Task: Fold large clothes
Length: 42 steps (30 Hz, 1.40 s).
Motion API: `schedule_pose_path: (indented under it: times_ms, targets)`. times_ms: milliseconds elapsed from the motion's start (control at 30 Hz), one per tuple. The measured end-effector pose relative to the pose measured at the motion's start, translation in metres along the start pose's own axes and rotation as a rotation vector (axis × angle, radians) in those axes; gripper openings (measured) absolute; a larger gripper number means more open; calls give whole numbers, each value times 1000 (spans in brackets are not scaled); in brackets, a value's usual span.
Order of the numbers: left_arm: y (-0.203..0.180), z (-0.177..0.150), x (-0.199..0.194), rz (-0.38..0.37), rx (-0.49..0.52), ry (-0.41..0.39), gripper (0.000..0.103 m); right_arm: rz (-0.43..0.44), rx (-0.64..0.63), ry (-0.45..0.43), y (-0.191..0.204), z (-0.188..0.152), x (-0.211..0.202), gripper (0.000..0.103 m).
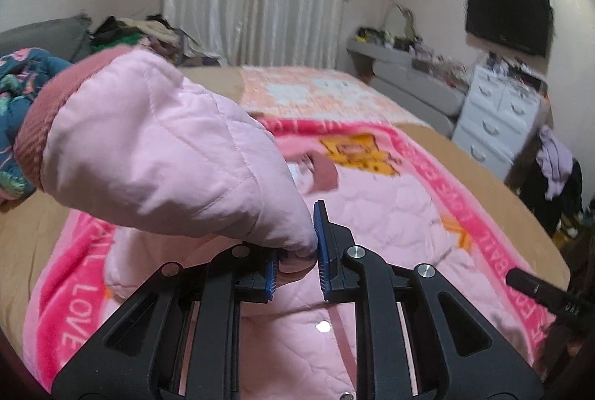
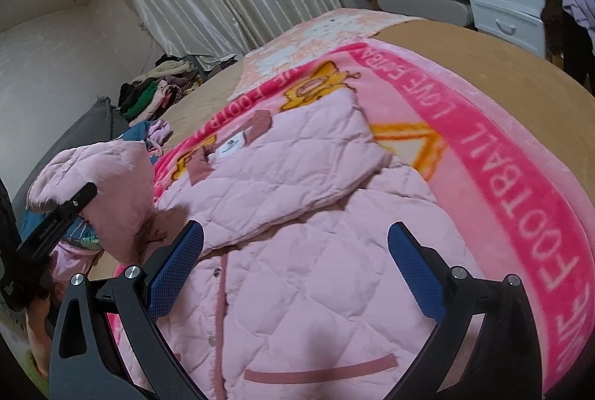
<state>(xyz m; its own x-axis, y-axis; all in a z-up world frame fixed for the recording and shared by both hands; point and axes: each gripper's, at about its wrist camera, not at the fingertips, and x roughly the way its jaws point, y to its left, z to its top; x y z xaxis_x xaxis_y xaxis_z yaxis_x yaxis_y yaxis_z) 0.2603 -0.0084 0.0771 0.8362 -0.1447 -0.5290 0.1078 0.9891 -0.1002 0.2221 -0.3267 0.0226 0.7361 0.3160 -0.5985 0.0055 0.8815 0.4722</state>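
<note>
We're mid-fold on the pale pink quilted jacket [image 2: 297,251], which lies front-up on the bright pink fleece blanket with white lettering [image 2: 520,176] spread over the tan bed [image 2: 465,42]. The far sleeve already sits folded across the chest in the right wrist view, so it looks like the other one is next.

The left hand-held gripper [image 1: 295,260] is clamped on a pinch of the pale pink quilted sleeve with the dusty-rose ribbed cuff [image 1: 156,147], and that sleeve balloons up through the left half of its frame, clear of the jacket body below. To do this bit well, we'd carry the sleeve across the front and lay it flat over the chest, cuff pointing toward the opposite side, keeping the grip until the fabric is down so it doesn't flop back. Quilted stuff is puffy and springy, so a quick smooth-down with the free tool probably helps.

The right hand-held gripper [image 2: 297,269] has its blue pads spread wide, nothing between them, hovering low over the jacket's snap placket at bottom centre of its frame.

Pose-wise, both tools tip downward toward the bed. The left one shows at the left edge of the right view, lifted with the sleeve bunched above it; its frame is a bit blurry.
</note>
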Motion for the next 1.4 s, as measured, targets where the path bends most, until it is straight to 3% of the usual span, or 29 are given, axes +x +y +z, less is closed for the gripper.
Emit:
schedule_pose_path:
  times_ms: [300,600,800,833,900,967,1000,1100,1167,1400]
  targets:
    - [-32,-31,51,-30,69,158,10,-31,63,18,-32,-1,5,99]
    - [-61,-51,73,-30,173,218,20,-51,97,25,-52,0,6,99]
    - [-79,-64,73,-61,264,244,48,-40,108,37,-54,-1,9,99]
    - [-80,-67,73,-80,262,257,56,-39,108,40,-53,-1,10,99]
    - [-80,-71,69,-89,256,268,60,-34,105,48,-51,-2,12,99]
    - [-76,-72,59,-127,228,270,77,-25,100,57,-47,-2,15,99]
    - [-73,-72,54,-149,211,270,81,-21,98,61,-45,-2,17,99]
    - [-61,-68,39,-175,189,263,83,-2,87,80,-34,-3,23,99]
    - [-51,-65,31,-157,179,249,93,13,75,101,-25,-6,32,99]
    - [5,-44,9,-54,84,180,94,87,61,213,5,-20,70,99]
